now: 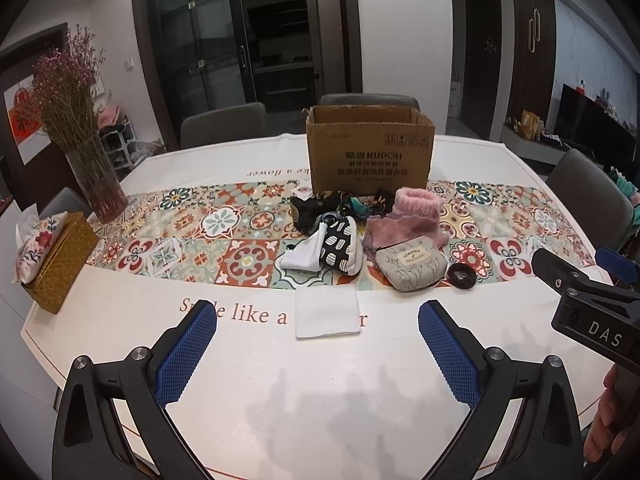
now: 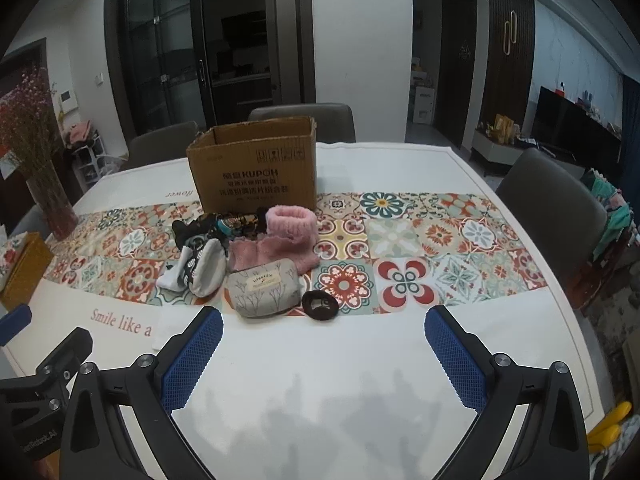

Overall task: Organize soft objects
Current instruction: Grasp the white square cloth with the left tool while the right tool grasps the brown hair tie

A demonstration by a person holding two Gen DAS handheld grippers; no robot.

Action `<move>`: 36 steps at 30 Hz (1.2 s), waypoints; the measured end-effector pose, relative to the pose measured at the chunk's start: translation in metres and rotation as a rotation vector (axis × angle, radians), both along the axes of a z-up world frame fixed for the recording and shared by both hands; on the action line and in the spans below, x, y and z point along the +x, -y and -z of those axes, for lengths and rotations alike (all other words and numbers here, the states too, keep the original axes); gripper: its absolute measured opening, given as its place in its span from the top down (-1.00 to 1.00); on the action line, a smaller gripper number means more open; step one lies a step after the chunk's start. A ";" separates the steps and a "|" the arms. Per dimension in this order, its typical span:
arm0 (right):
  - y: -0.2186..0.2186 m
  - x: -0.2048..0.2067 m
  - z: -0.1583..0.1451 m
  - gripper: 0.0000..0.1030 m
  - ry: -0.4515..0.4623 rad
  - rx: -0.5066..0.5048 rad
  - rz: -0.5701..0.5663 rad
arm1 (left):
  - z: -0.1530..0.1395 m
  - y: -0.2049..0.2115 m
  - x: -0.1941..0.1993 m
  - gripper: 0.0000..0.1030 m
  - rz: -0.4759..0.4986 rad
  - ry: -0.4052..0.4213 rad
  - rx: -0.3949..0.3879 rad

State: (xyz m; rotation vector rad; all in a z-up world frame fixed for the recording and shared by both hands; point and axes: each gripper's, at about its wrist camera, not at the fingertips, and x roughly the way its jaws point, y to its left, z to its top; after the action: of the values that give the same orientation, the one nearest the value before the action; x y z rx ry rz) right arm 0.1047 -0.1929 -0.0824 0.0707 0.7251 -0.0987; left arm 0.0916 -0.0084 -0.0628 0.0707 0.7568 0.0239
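Note:
A pile of soft things lies on the patterned runner in front of an open cardboard box [image 1: 370,148] [image 2: 256,164]: a pink fuzzy sock [image 1: 416,206] [image 2: 290,226], a grey pouch [image 1: 410,266] [image 2: 264,286], a black-and-white spotted pouch [image 1: 340,248] [image 2: 204,266], a white sock [image 1: 302,258], dark patterned cloth [image 1: 320,204] [image 2: 208,220] and a black ring-shaped item [image 1: 461,276] [image 2: 320,306]. A folded white cloth [image 1: 327,314] lies nearer. My left gripper [image 1: 318,320] is open and empty above the near table. My right gripper [image 2: 324,326] is open and empty, near the pile.
A vase of dried flowers [image 1: 86,148] [image 2: 44,184] and a woven tissue box [image 1: 56,260] [image 2: 20,268] stand at the table's left. Grey chairs [image 1: 588,196] [image 2: 548,196] ring the table. The right gripper's body [image 1: 592,304] shows at the left view's right edge.

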 end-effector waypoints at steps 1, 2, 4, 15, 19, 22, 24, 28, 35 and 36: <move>0.001 0.005 0.004 -0.98 -0.006 0.003 0.001 | 0.004 0.000 0.005 -0.99 -0.004 -0.008 0.002; 0.001 0.009 0.007 -0.98 -0.012 0.006 0.002 | 0.008 0.000 0.010 -0.99 -0.006 -0.018 0.002; 0.001 0.018 0.016 -0.98 -0.028 0.014 0.003 | 0.016 0.000 0.019 -0.99 -0.011 -0.036 0.001; 0.005 0.060 0.063 -0.98 -0.094 0.014 0.010 | 0.061 0.000 0.053 -0.92 -0.044 -0.112 -0.004; 0.006 0.072 0.081 -0.98 -0.103 -0.006 0.015 | 0.082 0.002 0.062 -0.88 -0.056 -0.123 0.002; 0.009 0.081 0.093 -0.98 -0.112 -0.011 0.020 | 0.096 0.004 0.071 -0.83 -0.063 -0.133 0.002; 0.011 0.087 0.102 -0.98 -0.117 -0.012 0.023 | 0.104 0.005 0.077 -0.80 -0.069 -0.138 0.003; 0.013 0.098 0.116 -0.97 -0.125 -0.019 0.031 | 0.118 0.008 0.088 -0.76 -0.076 -0.137 0.009; 0.013 0.111 0.134 -0.93 -0.142 -0.018 0.031 | 0.134 0.006 0.102 -0.71 -0.090 -0.151 0.005; 0.012 0.112 0.135 -0.92 -0.143 -0.017 0.030 | 0.136 0.006 0.104 -0.67 -0.091 -0.155 0.002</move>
State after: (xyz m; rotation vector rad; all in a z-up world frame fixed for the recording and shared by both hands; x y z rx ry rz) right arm 0.2171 -0.2053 -0.2176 0.0581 0.8659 -0.1393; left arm 0.1952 -0.0140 -0.1989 0.0405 0.9145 0.1068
